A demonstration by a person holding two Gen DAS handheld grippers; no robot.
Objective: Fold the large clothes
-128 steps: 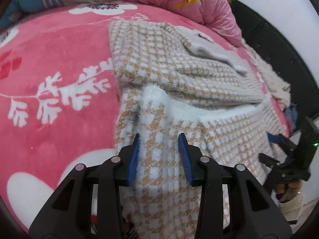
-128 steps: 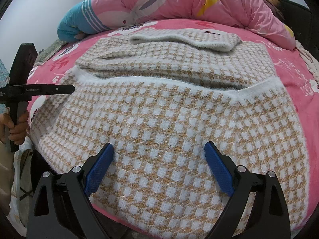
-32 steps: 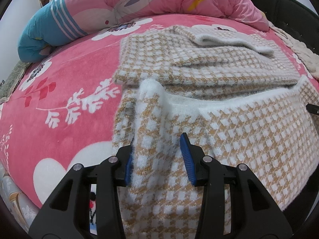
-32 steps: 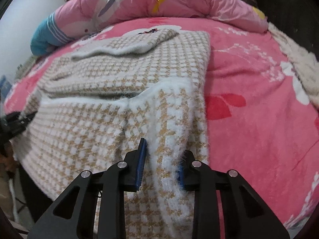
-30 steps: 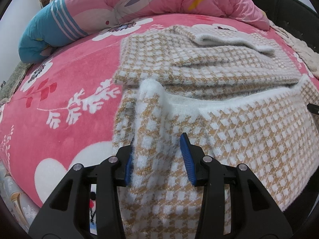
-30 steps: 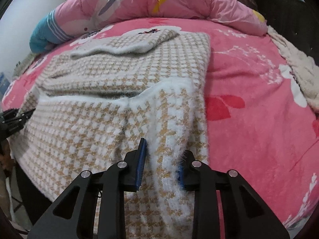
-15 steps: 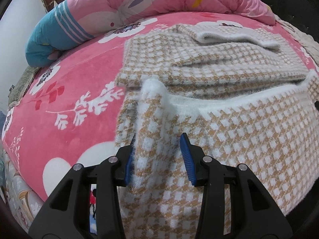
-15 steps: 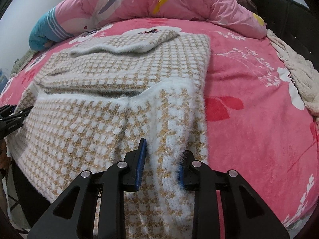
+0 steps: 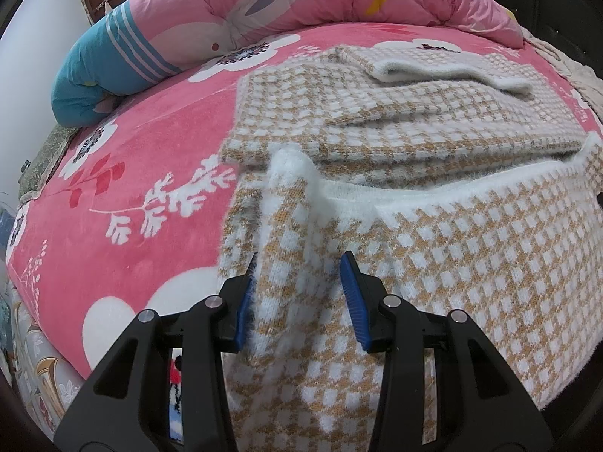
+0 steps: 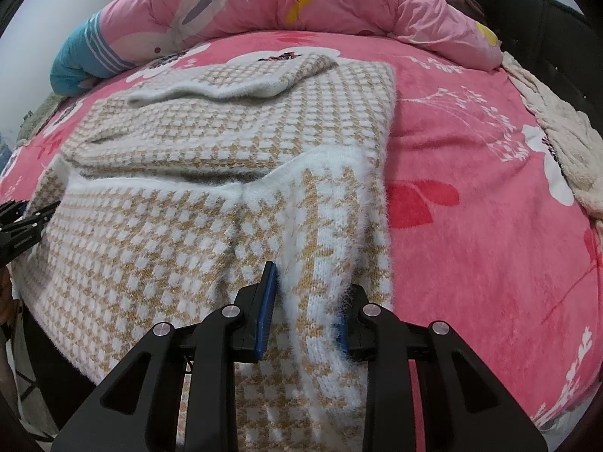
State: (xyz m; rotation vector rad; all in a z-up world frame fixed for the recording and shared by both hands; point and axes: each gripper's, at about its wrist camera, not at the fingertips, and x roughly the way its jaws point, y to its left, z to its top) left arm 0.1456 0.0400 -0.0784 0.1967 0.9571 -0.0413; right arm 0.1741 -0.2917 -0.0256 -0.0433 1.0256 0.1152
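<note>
A fuzzy tan-and-white houndstooth sweater lies on the pink bed, its sleeves folded across the upper part. My left gripper is shut on the sweater's near left bottom corner, with a bunched fold between the blue pads. My right gripper is shut on the near right bottom corner of the same sweater. Both corners are lifted, so the white-edged hem hangs stretched between them above the folded part. The left gripper also shows at the left edge of the right wrist view.
A pink flowered blanket covers the bed. A rolled pink-and-blue quilt lies along the far side. A cream fuzzy garment lies at the right edge by the black bed frame.
Both grippers closed on the sweater's bottom corners and raised the hem. Over the last second they rose a little further and the hem drew closer to the folded part.
</note>
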